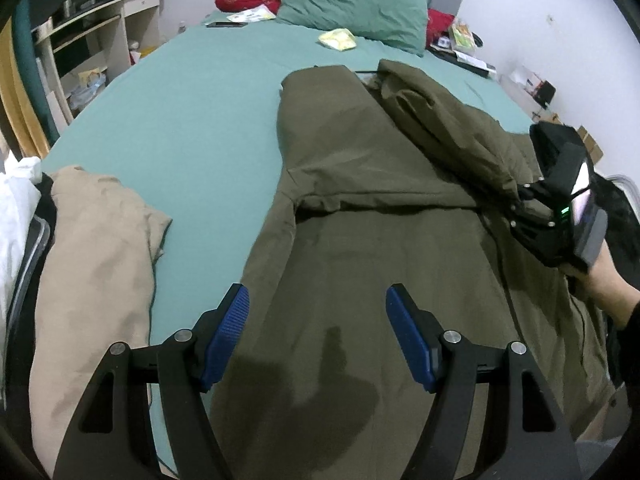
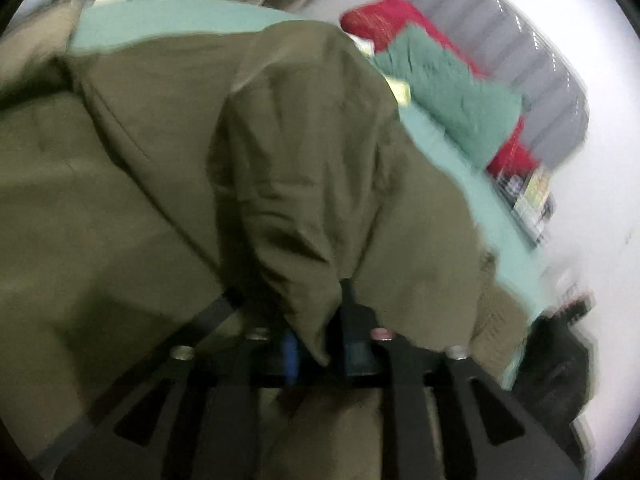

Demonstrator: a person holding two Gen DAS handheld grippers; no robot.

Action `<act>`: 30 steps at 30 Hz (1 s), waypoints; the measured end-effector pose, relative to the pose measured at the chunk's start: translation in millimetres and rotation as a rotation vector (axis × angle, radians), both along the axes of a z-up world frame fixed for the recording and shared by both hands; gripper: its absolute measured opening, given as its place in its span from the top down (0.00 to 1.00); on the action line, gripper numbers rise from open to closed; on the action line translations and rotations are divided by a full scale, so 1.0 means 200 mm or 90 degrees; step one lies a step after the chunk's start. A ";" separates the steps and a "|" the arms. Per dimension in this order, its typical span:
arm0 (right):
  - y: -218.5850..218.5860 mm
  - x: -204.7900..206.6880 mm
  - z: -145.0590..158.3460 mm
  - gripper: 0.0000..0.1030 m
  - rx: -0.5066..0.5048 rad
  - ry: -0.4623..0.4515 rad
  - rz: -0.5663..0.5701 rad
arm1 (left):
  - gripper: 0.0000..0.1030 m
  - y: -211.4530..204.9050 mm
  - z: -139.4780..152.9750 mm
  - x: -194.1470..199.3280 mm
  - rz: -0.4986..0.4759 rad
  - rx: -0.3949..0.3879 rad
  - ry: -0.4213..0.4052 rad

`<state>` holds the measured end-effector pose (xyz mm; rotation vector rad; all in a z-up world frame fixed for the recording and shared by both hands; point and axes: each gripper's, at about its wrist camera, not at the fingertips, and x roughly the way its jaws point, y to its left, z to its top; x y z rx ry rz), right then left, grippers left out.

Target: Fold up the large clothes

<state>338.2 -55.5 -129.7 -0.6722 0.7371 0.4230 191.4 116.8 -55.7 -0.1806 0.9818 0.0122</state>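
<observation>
Though papers lie near the bed's [image 1: 200, 92] head edge, no writing on them or anywhere else can be read. An olive coat [image 1: 360, 240] lies spread over the bed's right half, running from the foot edge up toward the green pillow [image 1: 352, 4]; its cloth is matte and creased, with one sleeve folded back over the body along the right edge. A beige garment [image 1: 92, 260] is bunched at the foot-left corner. Left gripper [image 1: 318, 320] hangs tilted down over the coat's lower part, its blue pads [image 1: 230, 328] wide apart and holding nothing. Right gripper [image 2: 320, 348], held by a hand [image 1: 612, 284] at the right edge, points down with a hanging fold of the sleeve [image 2: 300, 200] between its jaws; blur hides whether the pads press it.
</observation>
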 end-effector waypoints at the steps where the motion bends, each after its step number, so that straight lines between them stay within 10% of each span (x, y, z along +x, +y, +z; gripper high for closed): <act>1: -0.02 -0.01 0.02 0.31 0.027 0.017 -0.006 | 0.28 0.00 -0.01 0.00 -0.002 -0.001 0.003; 8: -0.14 -0.08 0.27 0.19 0.267 0.017 -0.078 | 0.28 0.01 -0.02 0.01 0.006 -0.026 0.008; 15: 0.16 0.24 0.35 0.21 0.339 0.000 -0.069 | 0.28 -0.04 -0.04 0.04 -0.006 -0.027 0.016; 17: 0.23 0.22 0.31 0.54 0.362 0.024 -0.059 | 0.28 -0.05 -0.05 0.05 -0.007 -0.026 0.019; 18: 0.27 0.25 0.28 0.95 0.349 0.047 -0.066 | 0.28 -0.05 -0.06 0.05 -0.007 -0.021 0.023; 30: -0.11 -0.10 0.08 0.96 0.169 0.037 -0.072 | 0.28 -0.01 -0.12 0.04 -0.003 -0.049 0.050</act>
